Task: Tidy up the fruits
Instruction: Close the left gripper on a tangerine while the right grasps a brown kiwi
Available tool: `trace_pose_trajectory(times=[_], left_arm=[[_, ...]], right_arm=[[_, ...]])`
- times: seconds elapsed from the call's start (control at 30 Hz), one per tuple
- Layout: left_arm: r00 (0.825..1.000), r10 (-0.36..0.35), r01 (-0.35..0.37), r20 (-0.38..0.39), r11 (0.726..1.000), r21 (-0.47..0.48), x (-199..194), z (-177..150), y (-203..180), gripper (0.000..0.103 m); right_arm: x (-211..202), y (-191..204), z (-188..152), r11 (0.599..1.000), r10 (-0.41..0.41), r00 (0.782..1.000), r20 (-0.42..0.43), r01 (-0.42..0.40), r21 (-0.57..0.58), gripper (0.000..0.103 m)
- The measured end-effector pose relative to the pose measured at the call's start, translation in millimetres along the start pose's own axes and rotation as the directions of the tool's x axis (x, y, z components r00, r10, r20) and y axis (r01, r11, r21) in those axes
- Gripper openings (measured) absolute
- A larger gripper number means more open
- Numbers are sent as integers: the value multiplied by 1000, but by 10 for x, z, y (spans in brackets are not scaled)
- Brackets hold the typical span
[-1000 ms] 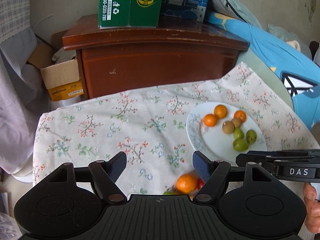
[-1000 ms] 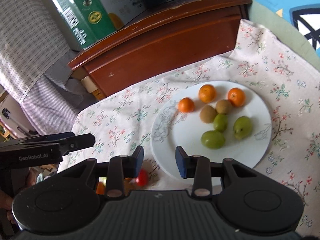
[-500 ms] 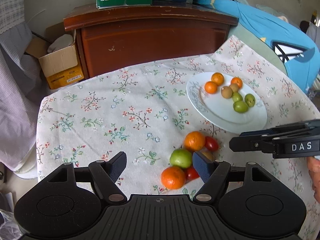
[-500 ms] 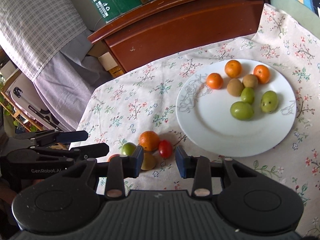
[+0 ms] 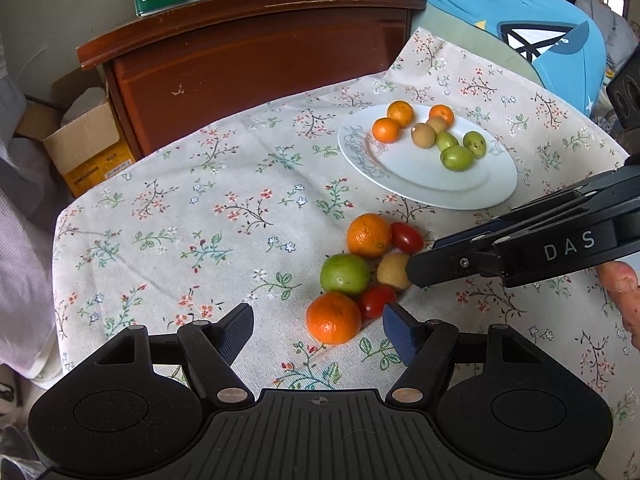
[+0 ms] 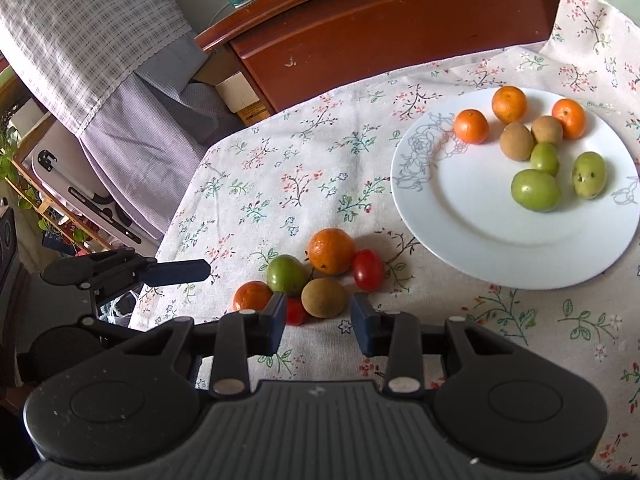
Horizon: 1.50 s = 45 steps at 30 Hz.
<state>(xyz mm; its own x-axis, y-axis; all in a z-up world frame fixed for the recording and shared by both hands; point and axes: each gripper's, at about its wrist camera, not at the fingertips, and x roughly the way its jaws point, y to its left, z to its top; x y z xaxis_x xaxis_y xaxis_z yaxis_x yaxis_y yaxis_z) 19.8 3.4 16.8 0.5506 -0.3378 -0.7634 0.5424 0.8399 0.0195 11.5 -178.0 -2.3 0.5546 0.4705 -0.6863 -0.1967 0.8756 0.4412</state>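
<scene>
My right hand-held gripper (image 6: 318,322) stands with its blue pads apart and nothing clamped; the brown, egg-shaped kiwi-like fruit (image 6: 324,297) lies at twelve o'clock from it, just beyond the tips and roughly centred on the gap. That fruit's long axis runs about nine to three, across my line of approach, so I judge the pads would close on its longer span. My left hand-held gripper (image 5: 318,326) is also apart, its jaws having just narrowed slightly with nothing between them; the nearer round orange mandarin (image 5: 334,318) sits at twelve o'clock from it, just beyond the pad tips. The loose cluster rests on the floral-clothed counter (image 6: 280,176): green round fruit (image 6: 287,275), second mandarin (image 6: 331,251) and two red cherry tomatoes, one (image 6: 368,269) beside the mandarin. The white round plate (image 6: 460,216), already carrying sorted fruit, lies at two o'clock from my right hand-held gripper. The right is nearer the brown fruit; the left is nearer the mandarin.
</scene>
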Motion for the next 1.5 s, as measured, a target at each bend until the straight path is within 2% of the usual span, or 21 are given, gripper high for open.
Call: trace_pose_trajectory(times=[0.13, 0.27, 0.5, 0.57, 0.63, 0.77, 1.03, 1.2, 1.5], left_arm=[[1000, -25, 25, 4, 1000, 17, 23, -1, -24, 69], [999, -36, 36, -15, 999, 27, 90, -10, -39, 58], [997, -62, 63, -39, 998, 25, 184, -32, -19, 48], [997, -74, 75, -40, 997, 34, 190, -38, -34, 41], [996, -76, 78, -36, 996, 38, 185, -38, -42, 39], [997, -74, 75, -37, 997, 25, 171, -35, -21, 31], [998, -59, 60, -31, 998, 16, 94, -11, -17, 30], [997, -73, 73, 4, 997, -1, -27, 48, 1, 30], [998, -33, 36, 54, 998, -60, -100, 198, 49, 30]], right_arm=[[50, 2, 5, 1000, -5, 1000, -5, 5, -1, 37], [100, 10, -6, 1000, -7, 1000, -16, 6, -6, 37], [163, 0, -11, 1000, -18, 1000, -18, 18, -5, 36], [180, -3, -19, 1000, -25, 1000, -18, 25, -7, 33], [190, -10, -20, 1000, -23, 1000, -15, 22, -7, 27], [180, -9, -17, 1000, -24, 1000, -18, 24, -11, 26], [109, 59, -9, 999, -8, 1000, -12, 8, -36, 26], [27, 111, 21, 998, -2, 1000, 15, 3, -64, 26], [-86, 109, 119, 997, -12, 998, 64, 16, -69, 26]])
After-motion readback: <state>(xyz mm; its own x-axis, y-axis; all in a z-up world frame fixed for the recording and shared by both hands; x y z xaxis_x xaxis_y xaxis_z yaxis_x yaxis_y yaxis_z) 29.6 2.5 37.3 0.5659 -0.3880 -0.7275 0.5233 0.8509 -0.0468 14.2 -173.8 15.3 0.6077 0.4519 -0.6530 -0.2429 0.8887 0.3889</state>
